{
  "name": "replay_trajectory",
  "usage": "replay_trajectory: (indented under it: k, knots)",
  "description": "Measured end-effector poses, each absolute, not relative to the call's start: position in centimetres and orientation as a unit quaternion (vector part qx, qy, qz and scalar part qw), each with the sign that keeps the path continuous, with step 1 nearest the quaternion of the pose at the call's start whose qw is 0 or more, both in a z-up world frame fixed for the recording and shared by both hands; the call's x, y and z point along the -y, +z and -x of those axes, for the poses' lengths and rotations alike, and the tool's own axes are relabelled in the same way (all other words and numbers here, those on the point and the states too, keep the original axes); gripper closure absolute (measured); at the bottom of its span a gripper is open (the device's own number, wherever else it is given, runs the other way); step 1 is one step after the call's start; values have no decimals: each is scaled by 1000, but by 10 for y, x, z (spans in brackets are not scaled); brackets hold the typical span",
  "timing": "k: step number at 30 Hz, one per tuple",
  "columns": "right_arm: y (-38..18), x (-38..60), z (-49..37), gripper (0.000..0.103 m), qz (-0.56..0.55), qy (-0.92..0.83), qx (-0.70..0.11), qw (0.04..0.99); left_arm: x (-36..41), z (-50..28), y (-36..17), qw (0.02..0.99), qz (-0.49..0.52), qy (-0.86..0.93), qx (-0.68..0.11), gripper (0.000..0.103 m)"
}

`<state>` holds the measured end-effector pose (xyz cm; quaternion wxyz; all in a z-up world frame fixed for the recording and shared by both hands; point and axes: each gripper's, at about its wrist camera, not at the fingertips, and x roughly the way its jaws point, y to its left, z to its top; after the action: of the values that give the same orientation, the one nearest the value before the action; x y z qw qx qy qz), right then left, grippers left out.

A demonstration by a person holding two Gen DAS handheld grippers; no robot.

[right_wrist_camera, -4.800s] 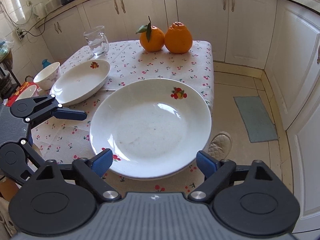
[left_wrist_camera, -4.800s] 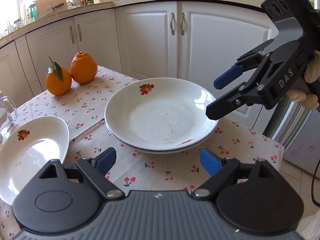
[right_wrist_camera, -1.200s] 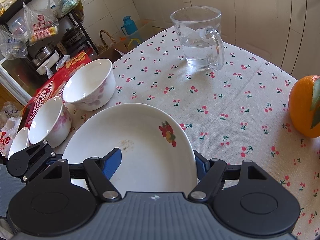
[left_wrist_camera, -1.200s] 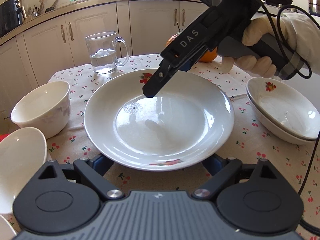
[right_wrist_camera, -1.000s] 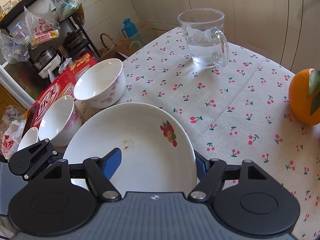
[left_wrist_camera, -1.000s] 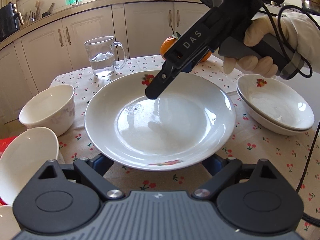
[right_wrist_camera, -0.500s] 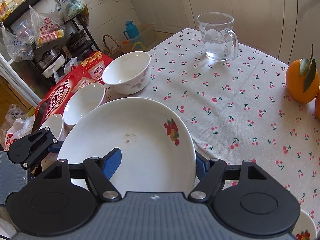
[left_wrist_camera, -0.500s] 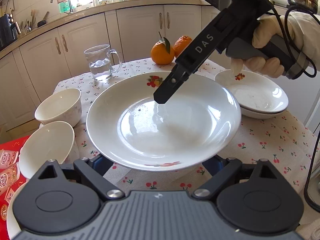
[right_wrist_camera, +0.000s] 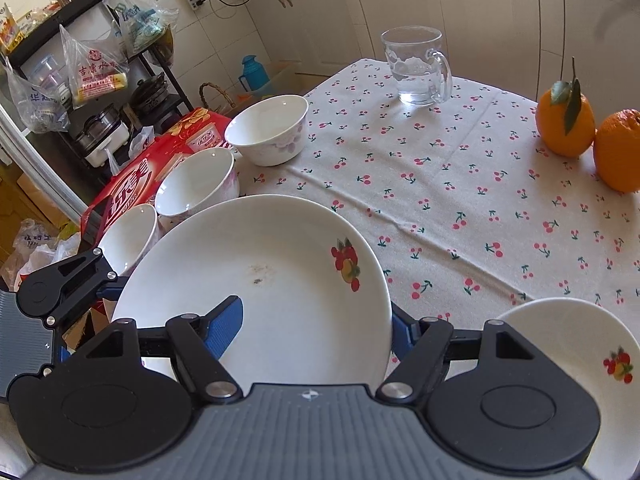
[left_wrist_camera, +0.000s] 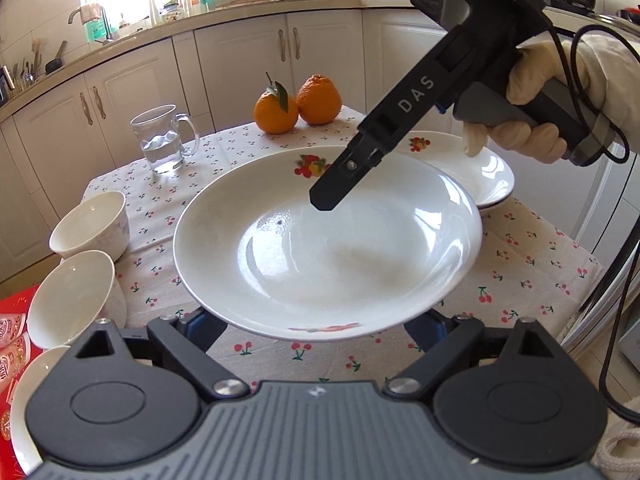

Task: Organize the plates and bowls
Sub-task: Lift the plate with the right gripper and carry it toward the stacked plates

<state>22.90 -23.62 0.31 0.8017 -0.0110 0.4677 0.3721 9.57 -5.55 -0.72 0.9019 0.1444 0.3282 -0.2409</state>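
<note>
A white deep plate (left_wrist_camera: 320,256) with a fruit motif hangs above the cherry-print tablecloth (left_wrist_camera: 532,264). My right gripper (right_wrist_camera: 314,316) is shut on the plate (right_wrist_camera: 260,264): one blue pad (right_wrist_camera: 226,320) lies inside the rim, the other finger passes beneath. In the left wrist view that gripper (left_wrist_camera: 332,196) comes in from the upper right, held by a gloved hand (left_wrist_camera: 520,120). My left gripper (left_wrist_camera: 314,320) stands open with both fingers under the plate's near edge. A stack of matching plates (left_wrist_camera: 460,168) sits right behind the held plate, also visible as plates (right_wrist_camera: 580,344) at the lower right.
Three white bowls (right_wrist_camera: 272,128) (right_wrist_camera: 196,188) (right_wrist_camera: 128,236) line the table's left edge beside a red package (right_wrist_camera: 132,184). A glass mug (left_wrist_camera: 162,140) of water and two oranges (left_wrist_camera: 276,110) (left_wrist_camera: 318,100) stand at the far side. White cabinets surround the table.
Both grippers carried the plate up and toward the stacked plates. The stack now shows at the lower right of the right wrist view. Neither grip altered.
</note>
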Motion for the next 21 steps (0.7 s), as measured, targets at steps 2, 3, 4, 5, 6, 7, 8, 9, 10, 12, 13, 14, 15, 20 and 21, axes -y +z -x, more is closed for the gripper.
replay_trajectory:
  k: [2, 3, 4, 5, 6, 7, 8, 9, 10, 12, 13, 14, 15, 20, 21]
  knots:
    - [4, 245, -224, 24, 5, 367, -466, 805, 61, -96, -6, 900, -147, -248, -327, 9]
    - [5, 249, -223, 24, 4, 365, -465, 807, 64, -96, -6, 899, -148, -252, -327, 9]
    - [5, 253, -221, 24, 2, 363, -463, 808, 66, -96, -5, 898, -149, -256, -326, 9]
    - [5, 257, -219, 24, 0, 360, -463, 810, 69, -96, -5, 897, -151, -259, -326, 9]
    - [6, 261, -218, 24, -2, 358, -462, 812, 72, -97, -5, 895, -153, -263, -325, 9]
    - [6, 266, -216, 24, -4, 355, -460, 814, 75, -98, -4, 894, -154, -267, -324, 9]
    - [6, 271, -215, 24, -7, 351, -460, 816, 79, -98, -4, 893, -156, -272, -323, 9]
    - [6, 276, -214, 24, -9, 347, -458, 818, 83, -99, -4, 892, -158, -276, -322, 9]
    - [6, 280, -213, 24, -11, 343, -458, 820, 86, -100, -5, 890, -160, -281, -321, 9]
    - [6, 290, -210, 24, -15, 333, -457, 825, 94, -103, -5, 887, -162, -292, -320, 9]
    - [6, 296, -210, 24, -18, 328, -457, 827, 97, -103, -5, 885, -162, -297, -319, 9]
    - [6, 301, -209, 24, -19, 322, -457, 829, 101, -104, -6, 884, -162, -302, -319, 9]
    - [6, 306, -208, 24, -22, 317, -456, 831, 105, -105, -6, 881, -163, -308, -319, 9]
    - [4, 330, -207, 24, -30, 292, -454, 841, 124, -118, -10, 871, -171, -332, -319, 9]
    - [3, 334, -207, 24, -32, 287, -454, 843, 128, -120, -11, 869, -171, -337, -321, 9]
